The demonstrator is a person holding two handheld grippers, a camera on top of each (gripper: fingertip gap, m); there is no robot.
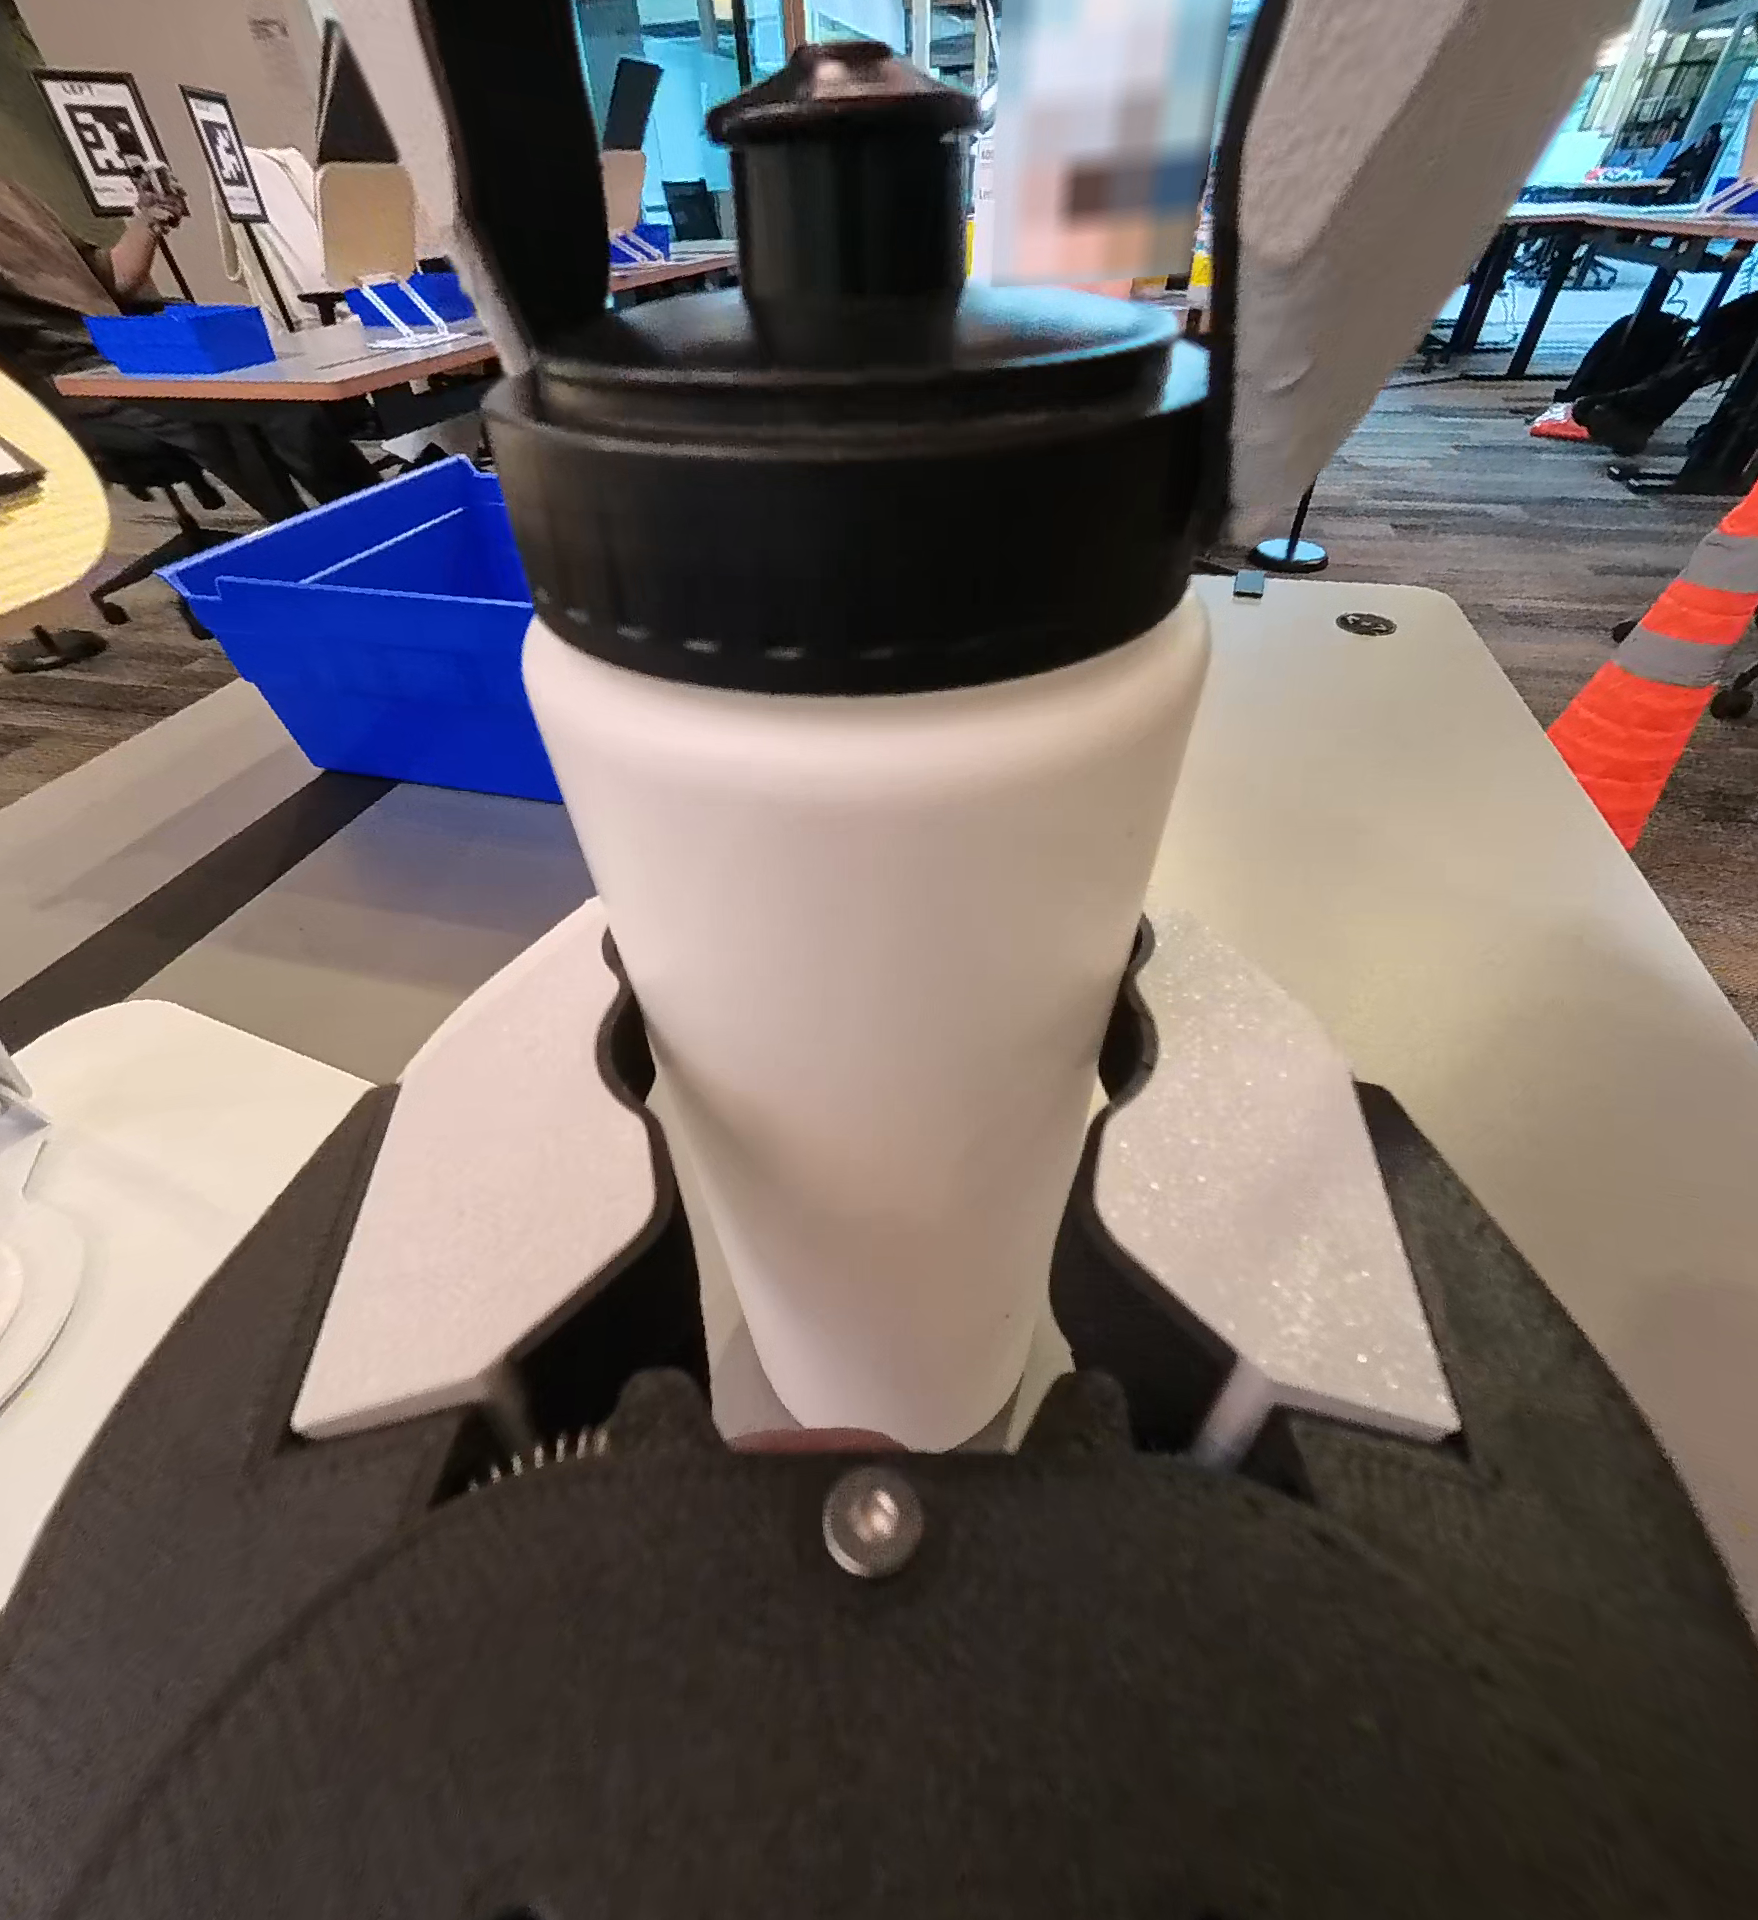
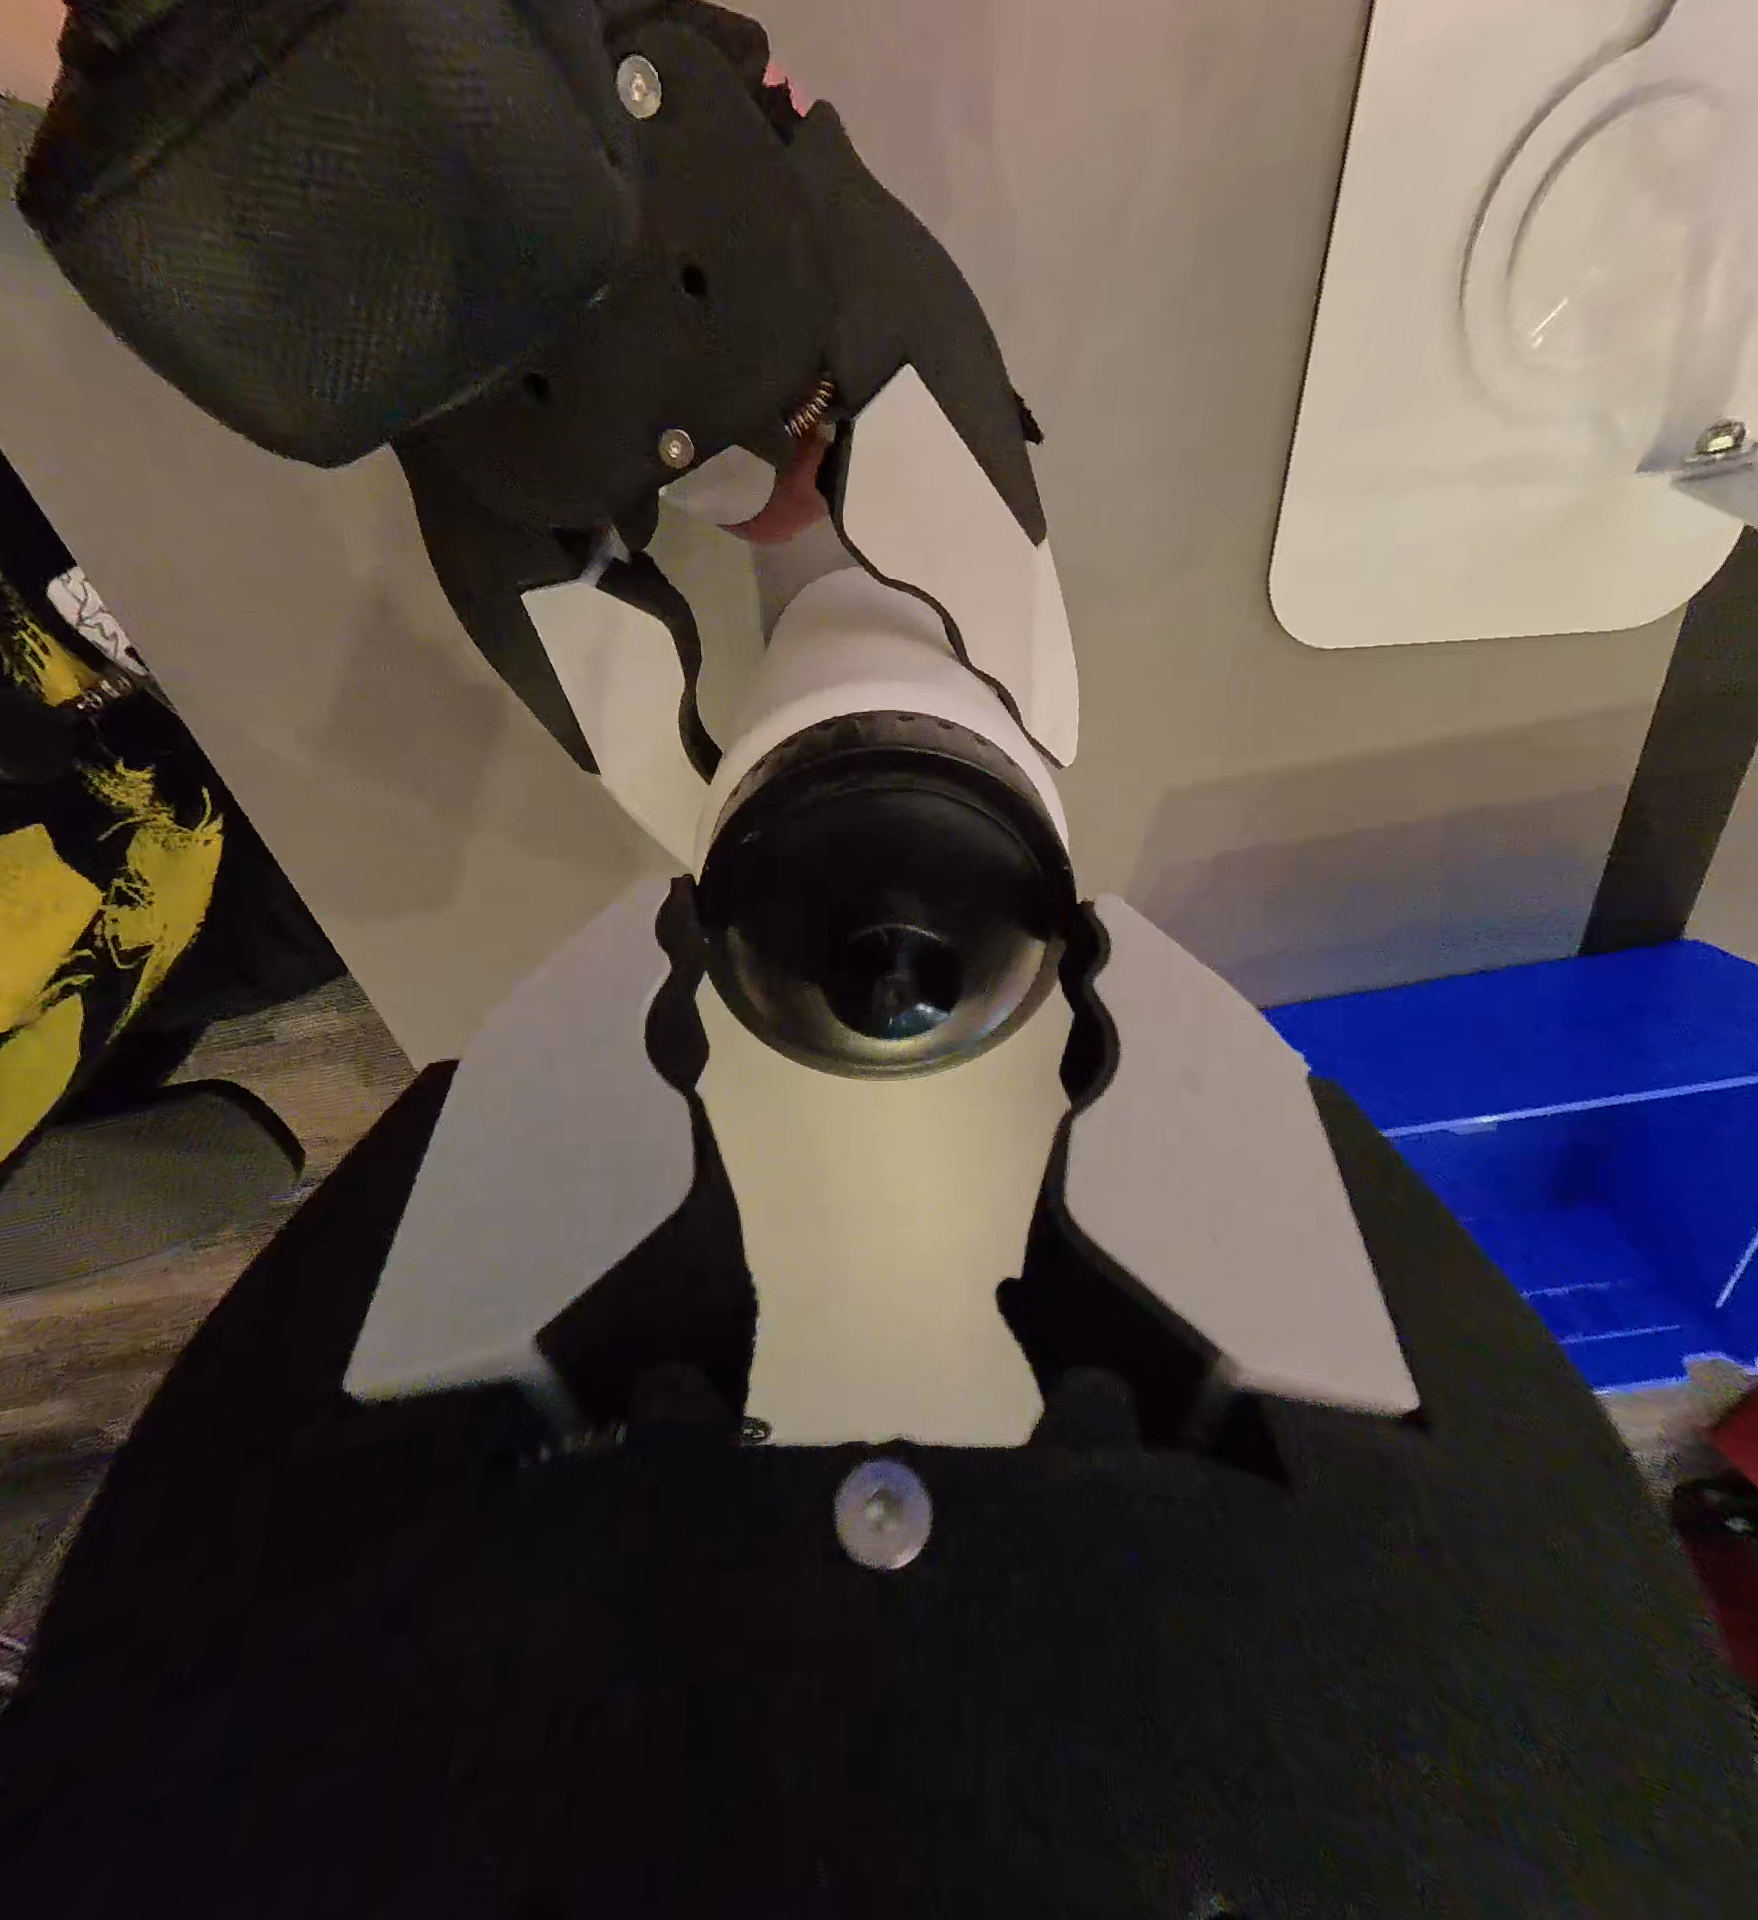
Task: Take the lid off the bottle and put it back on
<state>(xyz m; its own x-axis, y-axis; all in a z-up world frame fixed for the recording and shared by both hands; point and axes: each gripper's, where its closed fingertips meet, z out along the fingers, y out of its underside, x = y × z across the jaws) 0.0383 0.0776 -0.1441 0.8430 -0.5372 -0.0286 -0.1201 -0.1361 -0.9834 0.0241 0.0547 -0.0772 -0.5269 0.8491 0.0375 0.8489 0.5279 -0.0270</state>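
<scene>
A white bottle point(image 1: 875, 935) with a black spouted lid point(image 1: 844, 520) stands upright between the fingers of my left gripper point(image 1: 875, 992), which is shut on its lower body. My right gripper comes down from above; its fingers point(image 1: 1353, 260) sit against both sides of the lid. In the right wrist view I look straight down on the lid point(image 2: 885, 914), and my right gripper point(image 2: 880, 971) is shut on its rim. The left gripper point(image 2: 844, 675) shows beyond it, clamped on the bottle body point(image 2: 854, 644). The lid sits on the bottle's neck.
The bottle is over a white table point(image 1: 1374, 883). A blue bin point(image 1: 376, 634) stands behind it on the left and also shows in the right wrist view point(image 2: 1602, 1143). A white stand base point(image 1: 75, 1195) lies at the left. An orange cone point(image 1: 1706, 623) stands on the floor to the right.
</scene>
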